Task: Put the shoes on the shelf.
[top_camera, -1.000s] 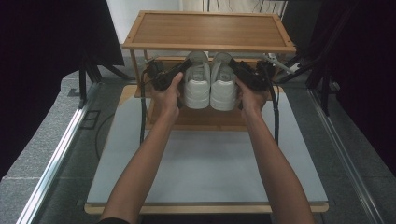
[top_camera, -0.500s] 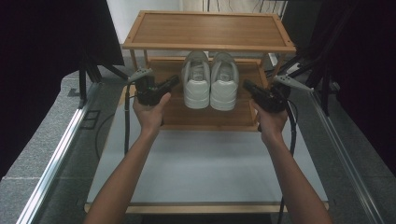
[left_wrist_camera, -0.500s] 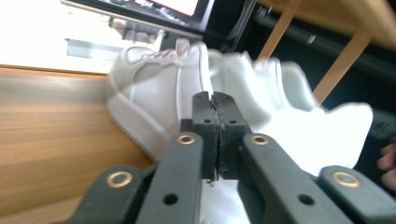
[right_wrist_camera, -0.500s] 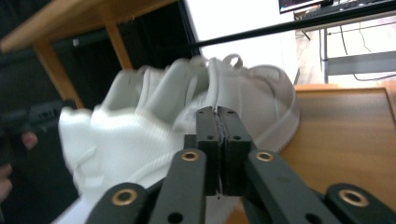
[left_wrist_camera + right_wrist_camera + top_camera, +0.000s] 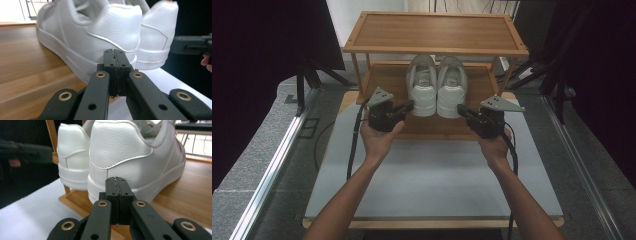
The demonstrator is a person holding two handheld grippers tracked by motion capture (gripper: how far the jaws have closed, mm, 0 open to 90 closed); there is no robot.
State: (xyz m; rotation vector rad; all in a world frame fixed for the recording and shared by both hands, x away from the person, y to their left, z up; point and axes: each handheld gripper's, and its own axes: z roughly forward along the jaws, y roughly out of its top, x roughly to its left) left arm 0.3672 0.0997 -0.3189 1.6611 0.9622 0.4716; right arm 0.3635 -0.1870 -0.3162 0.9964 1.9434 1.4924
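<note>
We are holding both grippers just short of the pair of white sneakers, which is sitting side by side on the lower shelf [image 5: 387,85] of the wooden rack [image 5: 434,30], heels toward us and overhanging the shelf's front edge a little. The left sneaker [image 5: 422,87] and the right sneaker [image 5: 452,89] are touching or nearly so. Our left gripper [image 5: 408,106] is hovering just beside the left heel with its jaws pressed fully together on nothing, and our right gripper [image 5: 462,110] is doing the same near the right heel, also closed and empty.

The shoes are looking placed, so we are judging the step as backing away cleanly. To do that well, we are keeping the closed tips clear of the soft heel leather, drawing both hands straight back over the white board [image 5: 432,175] rather than sideways, and minding the trailing cables so nothing is nudging the pair out of line
</note>
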